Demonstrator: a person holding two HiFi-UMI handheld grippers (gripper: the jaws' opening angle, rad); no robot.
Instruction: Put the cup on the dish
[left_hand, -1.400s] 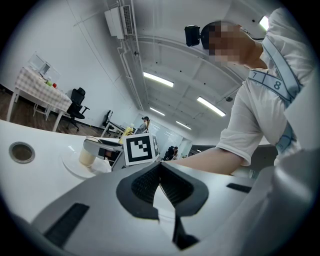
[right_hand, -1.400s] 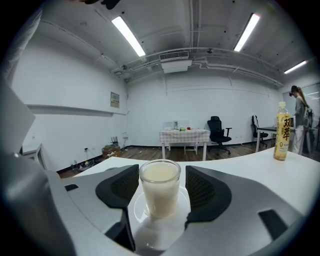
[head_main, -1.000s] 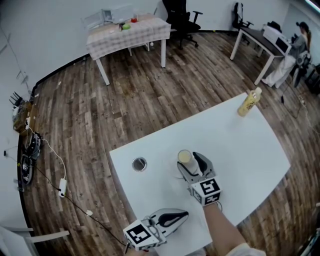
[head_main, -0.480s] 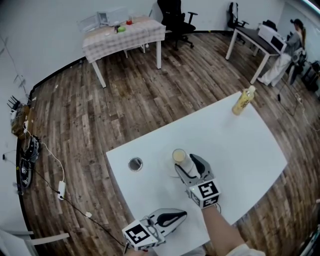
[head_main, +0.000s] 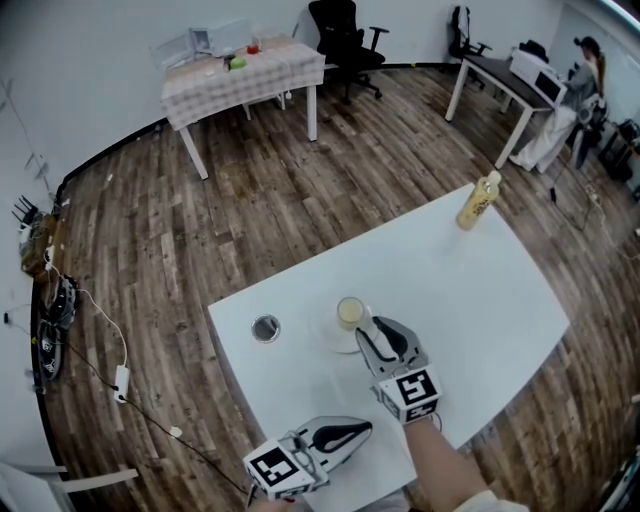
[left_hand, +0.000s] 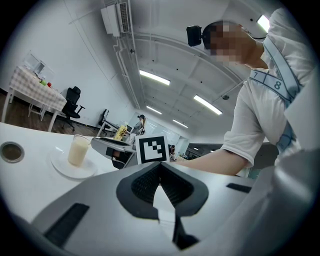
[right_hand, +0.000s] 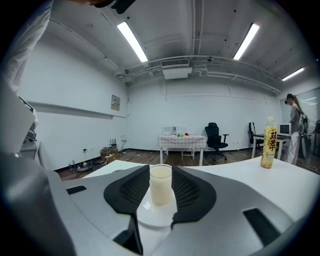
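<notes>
The cup (head_main: 350, 313) is standing upright on the dish (head_main: 326, 337) straight ahead of the right gripper (head_main: 373, 328), whose half-open jaws have just been closing on nothing, while the left gripper (head_main: 366, 430), jaws together, is hanging farther back.

An office-like lab room. A wood-plank floor (head_main: 250, 220) runs round the white table (head_main: 480, 300). Beyond that table stand a checked-cloth table (head_main: 245, 75), black office chairs (head_main: 340, 30) and a desk (head_main: 500, 75) with a machine on it, where a person (head_main: 585, 70) stands. To the table's left, cables (head_main: 45, 300) lie along the white wall. Overhead hang strip lights (right_hand: 132, 42) and an air conditioner (right_hand: 176, 72).
</notes>
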